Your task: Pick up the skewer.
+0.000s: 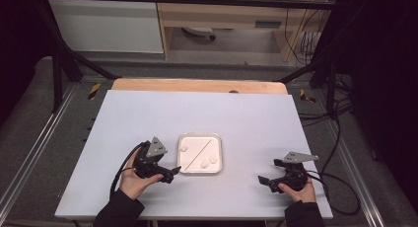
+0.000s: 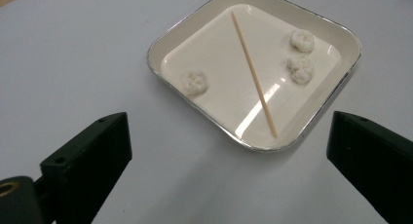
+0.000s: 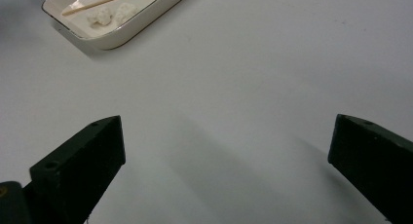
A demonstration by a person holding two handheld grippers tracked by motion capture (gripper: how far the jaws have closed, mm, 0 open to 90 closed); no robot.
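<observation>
The left gripper [image 1: 170,173] is held low over the near part of the white table [image 1: 246,113], its fingers [image 2: 92,158] spread wide with nothing between them. In the left gripper view the table surface fills the gap between them, and just beyond their tips sits a small square cream tray [image 2: 160,48] with a thin metallic rim, turned cornerwise to the fingers.

The right gripper [image 1: 268,180] is well apart from the left one, also near the front edge of the table, and its fingers [image 3: 80,168] likewise stand wide open and empty over bare table. From the right gripper view the tray [image 3: 141,27] lies well ahead of the fingers and off to their left.

In the high view the tray [image 1: 183,138] rests just beyond and beside the left gripper's fingertips. A thin wooden skewer [image 2: 253,73] lies flat in it, running diagonally from the near corner toward the far one. One small white lumpy piece [image 2: 195,82] sits on the left side of the skewer, close to the tray wall; two more white pieces [image 2: 302,56] lie side by side on the other side, near each other but apart from the skewer.

Beyond the tray the table is bare up to a wooden strip [image 1: 197,85] along its far edge.
</observation>
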